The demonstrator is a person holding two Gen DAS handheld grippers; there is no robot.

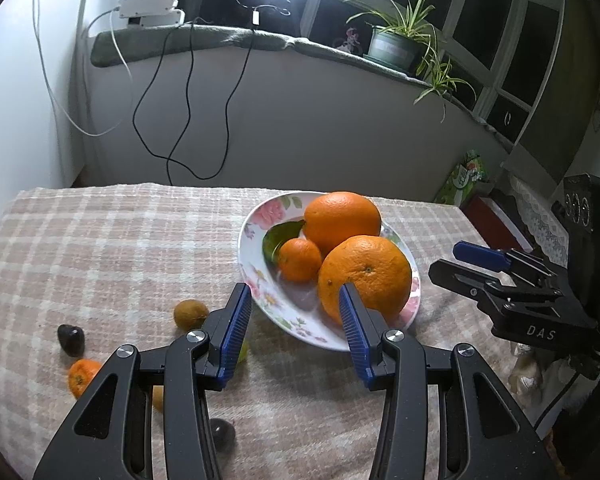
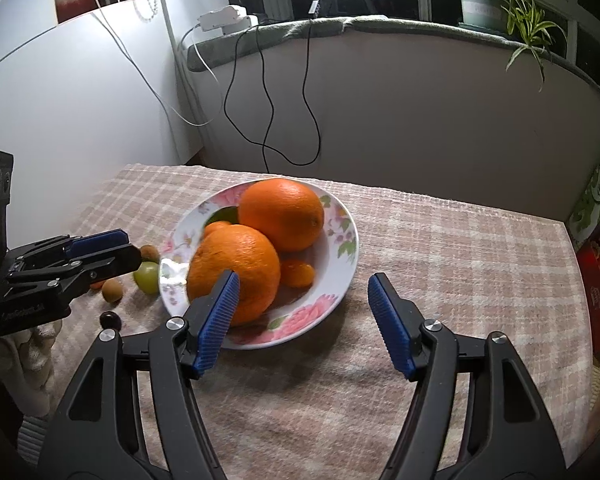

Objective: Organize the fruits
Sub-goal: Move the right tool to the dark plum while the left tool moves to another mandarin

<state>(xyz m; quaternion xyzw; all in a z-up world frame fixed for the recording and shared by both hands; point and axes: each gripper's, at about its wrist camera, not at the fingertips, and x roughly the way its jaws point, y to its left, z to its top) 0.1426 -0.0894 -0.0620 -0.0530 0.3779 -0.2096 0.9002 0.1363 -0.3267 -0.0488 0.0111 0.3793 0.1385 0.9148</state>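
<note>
The white floral-patterned ceramic plate sits on the pink-and-cream checked tablecloth, just ahead of both claws. It holds two large round oranges, the near orange and the far orange, plus a small mandarin with a green leaf beside it; the right wrist view shows another small mandarin-like fruit tucked behind the near orange.

The right gripper stands with its blue ribbed pads apart and nothing between them; its left pad lines up in front of the near orange and its right pad hangs over bare cloth to the right of the plate. This looks like the moment just after a release into the plate.

The left gripper has its jaws partly apart and empty, poised over the near rim of the plate. To its left and below lie the loose fruits yet to be sorted: a brownish-yellow oval fruit, a dark plum-coloured fruit, a small orange mandarin, a pale green grape and another dark fruit between the left claw's arms.

Judging by this, the step in hand is choosing the next loose piece. The next move likely calls for swinging a claw leftward and down, and closing gently, since these small round fruits roll easily on cloth.
</note>
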